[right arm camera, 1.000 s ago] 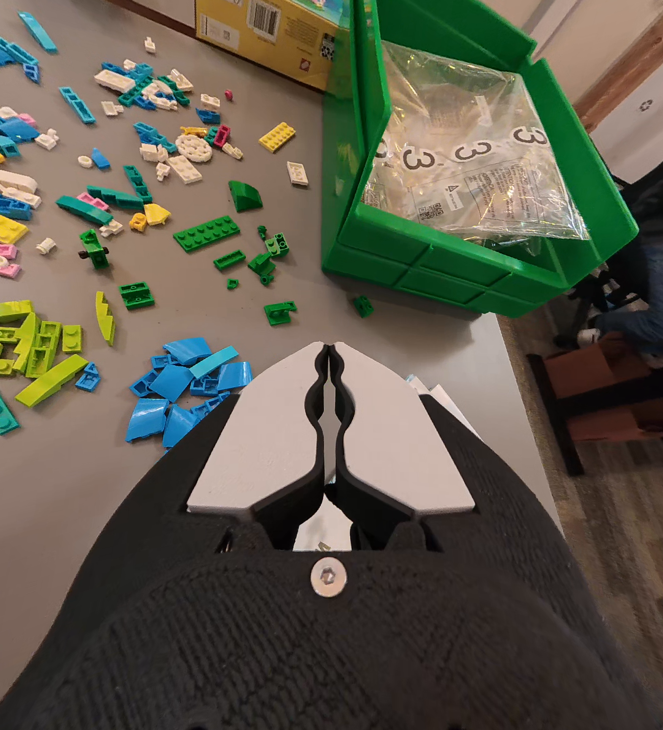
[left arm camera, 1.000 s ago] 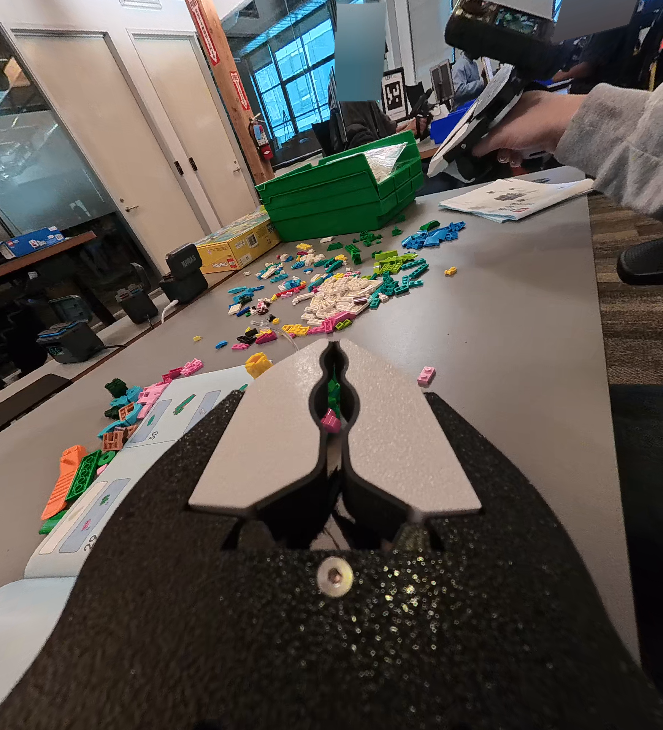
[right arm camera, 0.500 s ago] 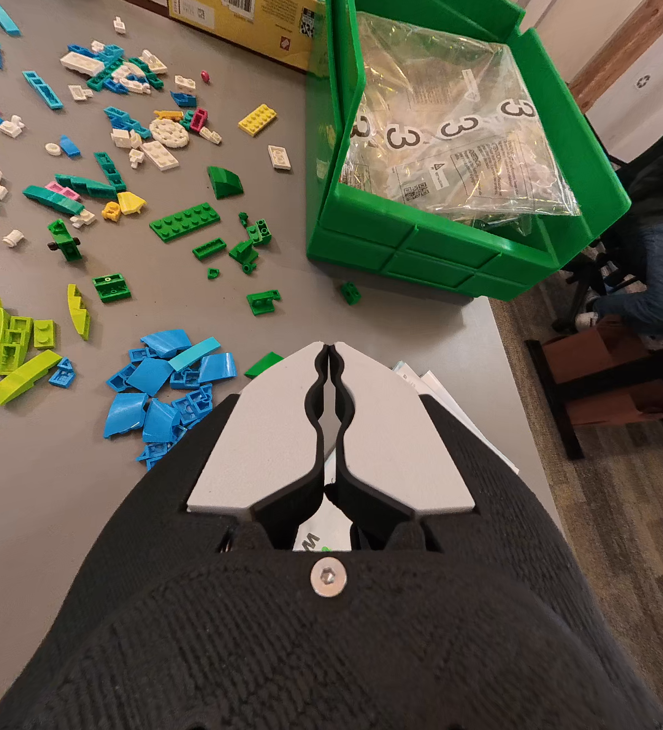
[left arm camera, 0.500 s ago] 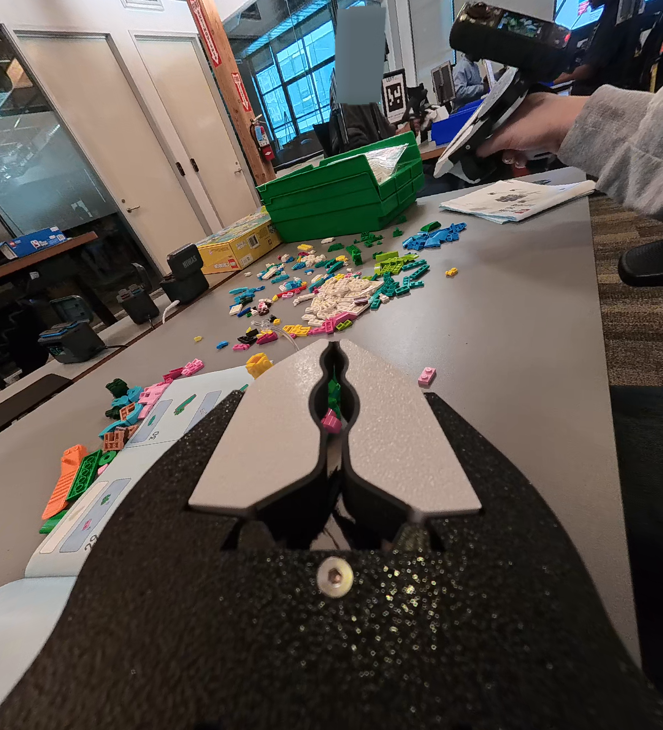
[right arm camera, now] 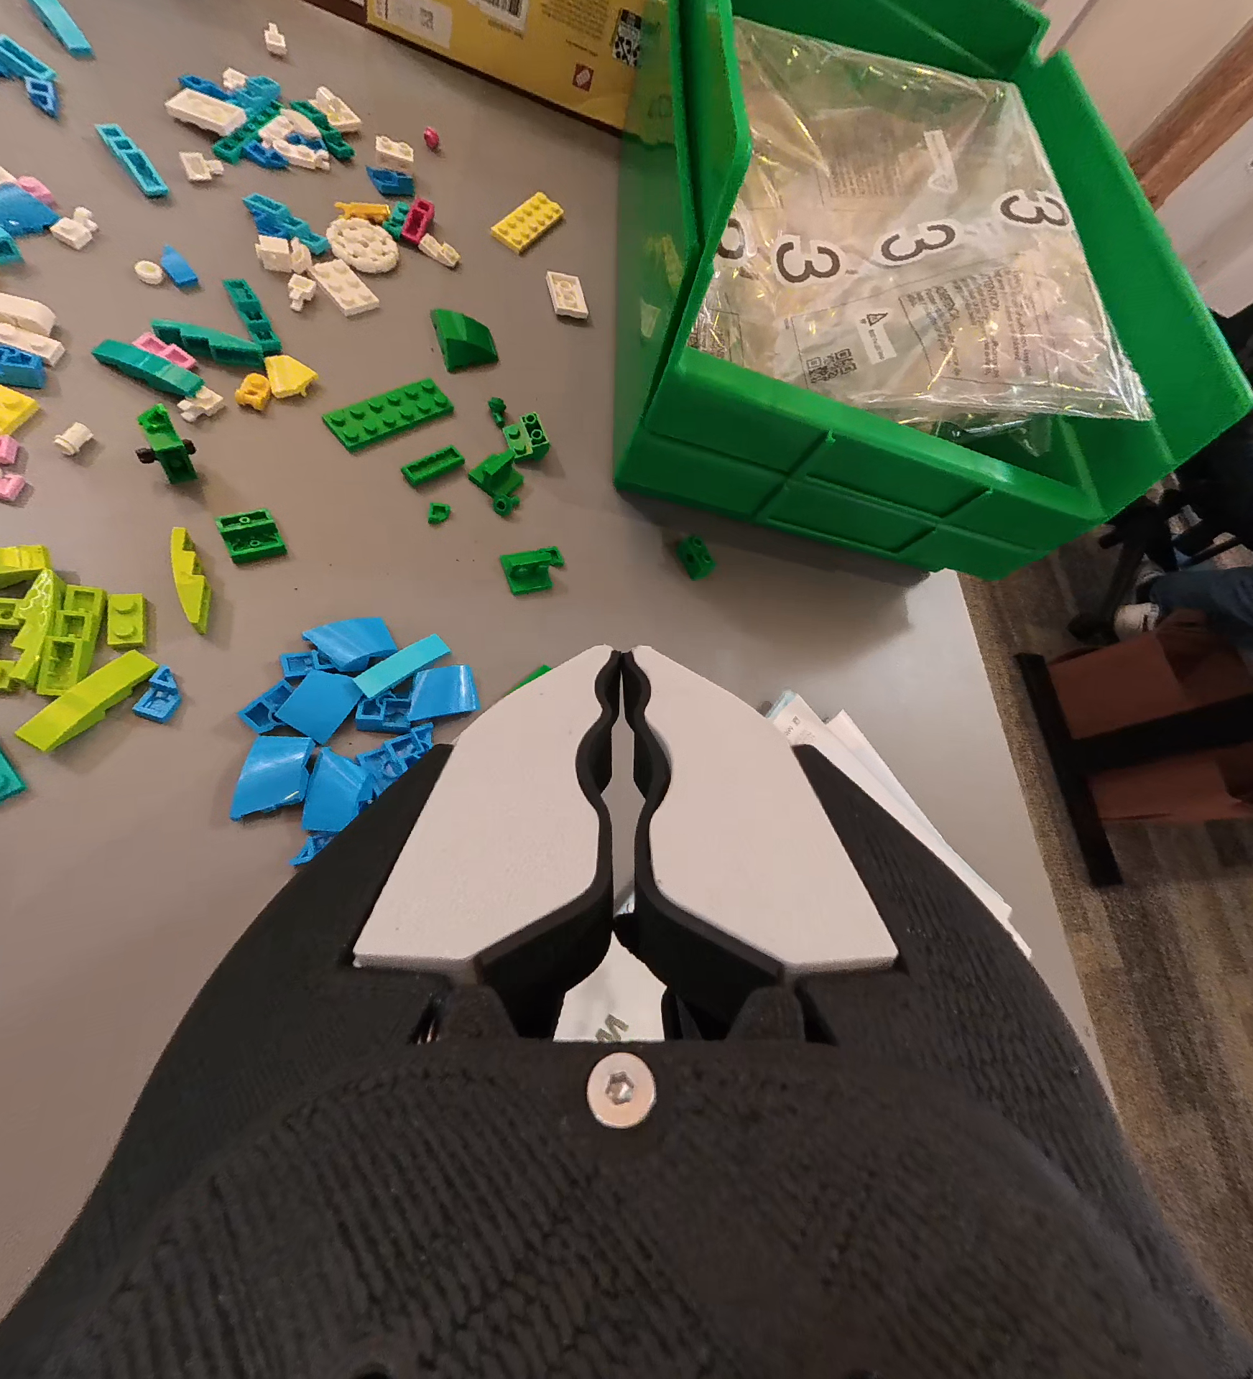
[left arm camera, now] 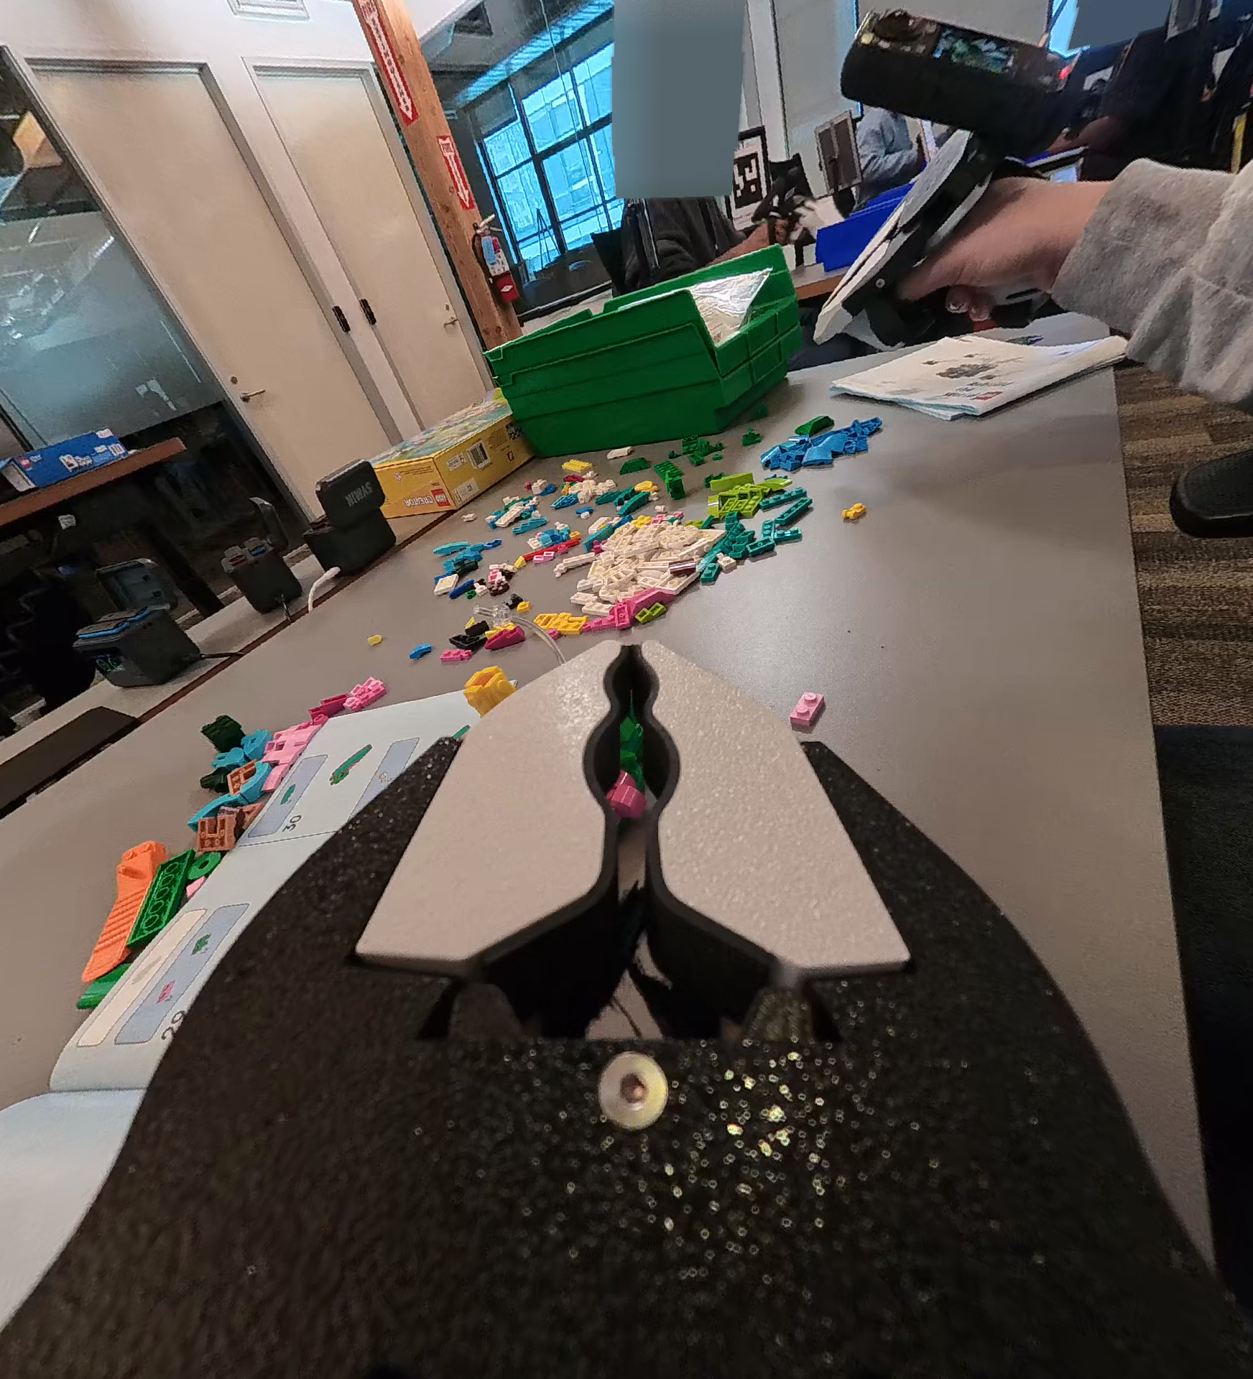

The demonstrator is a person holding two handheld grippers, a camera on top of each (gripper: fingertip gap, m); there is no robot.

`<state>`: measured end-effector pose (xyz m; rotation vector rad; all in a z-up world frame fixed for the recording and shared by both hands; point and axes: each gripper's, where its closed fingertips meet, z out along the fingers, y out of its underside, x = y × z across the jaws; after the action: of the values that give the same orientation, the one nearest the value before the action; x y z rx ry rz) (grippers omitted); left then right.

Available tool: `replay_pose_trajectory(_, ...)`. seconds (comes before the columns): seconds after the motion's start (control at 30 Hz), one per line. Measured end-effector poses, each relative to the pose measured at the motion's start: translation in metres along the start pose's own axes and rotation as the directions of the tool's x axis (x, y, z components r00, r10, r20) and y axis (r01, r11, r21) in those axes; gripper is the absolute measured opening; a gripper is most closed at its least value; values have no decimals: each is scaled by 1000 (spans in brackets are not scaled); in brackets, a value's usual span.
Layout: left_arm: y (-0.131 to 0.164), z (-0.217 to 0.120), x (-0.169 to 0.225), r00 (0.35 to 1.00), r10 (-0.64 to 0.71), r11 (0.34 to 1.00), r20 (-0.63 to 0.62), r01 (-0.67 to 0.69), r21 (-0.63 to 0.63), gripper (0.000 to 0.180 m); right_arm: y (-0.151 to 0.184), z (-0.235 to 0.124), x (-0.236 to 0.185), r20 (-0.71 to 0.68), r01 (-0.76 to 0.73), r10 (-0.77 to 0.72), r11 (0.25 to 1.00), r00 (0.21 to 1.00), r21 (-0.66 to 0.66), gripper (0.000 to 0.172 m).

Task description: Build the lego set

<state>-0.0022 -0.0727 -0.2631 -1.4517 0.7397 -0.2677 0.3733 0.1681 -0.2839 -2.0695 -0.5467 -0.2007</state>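
My left gripper [left arm camera: 627, 651] is shut, its tips touching, low over the grey table [left arm camera: 944, 671] and the edge of an open instruction booklet [left arm camera: 183, 962]. A small green and pink brick piece [left arm camera: 629, 754] shows in the hollow between its fingers; I cannot tell whether the pads press on it. My right gripper [right arm camera: 620, 655] is shut and empty above the table [right arm camera: 795, 612], next to a pile of blue bricks [right arm camera: 340, 716] and over a white booklet [right arm camera: 877, 776]. It also shows in the left wrist view [left arm camera: 900, 246], held in a hand above that booklet [left arm camera: 982, 369].
Loose bricks of many colours [left arm camera: 646, 545] cover the table's middle. A green bin [right arm camera: 1056, 477] with a clear plastic bag [right arm camera: 907, 298] stands at the far corner beside a yellow box [left arm camera: 452, 470]. A loose pink brick [left arm camera: 806, 707] lies right of my left gripper. The table edge runs along the right. The gap from one gripper's tips to the other's is roughly 45 cm.
The right gripper has drifted a little over the blue bricks and the booklet, staying shut. The left gripper has hardly moved and stays shut.
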Motion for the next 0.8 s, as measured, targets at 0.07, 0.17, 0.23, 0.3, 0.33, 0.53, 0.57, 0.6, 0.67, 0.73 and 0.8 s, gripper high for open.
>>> replay_pose_trajectory(0.07,0,0,0,1000,2,1000,0,-2,0,0,0,1,-2,10,-2,2,1000,1000,1,0)
replay_pose_trajectory(0.17,0,0,0,1000,4,1000,0,-4,-1,0,-1,2,-6,20,4,-4,1000,1000,0,0)
replay_pose_trajectory(0.23,0,0,1,1000,5,1000,0,-5,-1,0,-1,2,-9,27,11,-11,1000,1000,-2,0)
replay_pose_trajectory(0.3,0,0,1,1000,5,1000,0,-5,-1,0,-1,3,-11,33,16,-16,1000,999,-4,0)
replay_pose_trajectory(0.33,0,0,1,1000,5,1000,0,-5,-1,0,-1,4,-12,37,17,-17,1000,999,-4,0)
replay_pose_trajectory(0.53,1,0,1,1000,6,1000,0,-6,-3,0,-1,6,-22,73,17,-17,1000,997,-1,0)
replay_pose_trajectory(0.57,1,0,1,1000,7,1000,0,-7,-3,0,-2,6,-24,83,15,-15,1000,996,2,0)
replay_pose_trajectory(0.6,1,0,1,1000,7,1000,0,-7,-3,0,-3,6,-26,94,12,-13,1000,995,5,0)
replay_pose_trajectory(0.67,1,0,1,1000,7,1000,0,-7,-4,0,-4,6,-29,108,7,-8,1000,994,8,0)
replay_pose_trajectory(0.73,1,0,1,1000,8,1000,0,-8,-4,0,-3,7,-31,113,6,-7,1000,994,5,0)
replay_pose_trajectory(0.8,1,0,1,1000,9,1000,-1,-9,-5,0,-3,7,-32,116,8,-8,1000,993,2,0)
